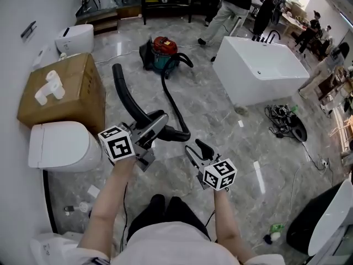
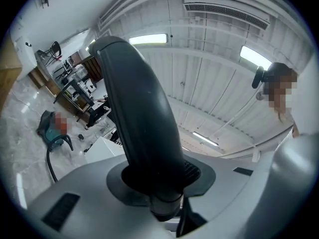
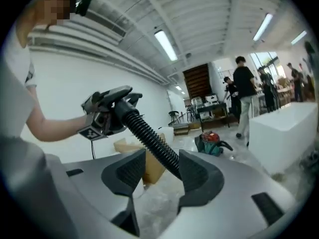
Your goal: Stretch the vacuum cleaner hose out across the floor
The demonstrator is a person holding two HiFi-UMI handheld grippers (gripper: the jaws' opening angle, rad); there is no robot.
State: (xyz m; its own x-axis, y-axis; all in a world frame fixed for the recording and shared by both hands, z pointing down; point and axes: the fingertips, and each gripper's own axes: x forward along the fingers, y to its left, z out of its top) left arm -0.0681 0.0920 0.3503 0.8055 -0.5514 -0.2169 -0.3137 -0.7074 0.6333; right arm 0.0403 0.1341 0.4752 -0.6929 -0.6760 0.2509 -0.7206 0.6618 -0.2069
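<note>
Hose (image 1: 172, 106) of the vacuum cleaner (image 1: 164, 51) lies in a loose bend on the marble floor (image 1: 231, 115); it runs from the red and teal machine toward us, then lifts off the floor to our grippers; it is not yet laid out straight. Our left gripper (image 1: 157, 123) is clenched on the thick curved end tube (image 1: 124, 90) and carries it raised, the free end rising away from us. Our right gripper (image 1: 197, 148) stands released, jaws apart; the ribbed hose passes between them and lies against one pad, with the other pad clear of it.

We judge that we are at the start of the stretch: the end is in hand; the slack is all there. Next, the right gripper must either close on the ribbed part or draw off it; then we back away from the machine, down the free lane beside the white tub (image 1: 259, 70); the pull should be gentle, so that the cleaner does not roll or tip after us.
</note>
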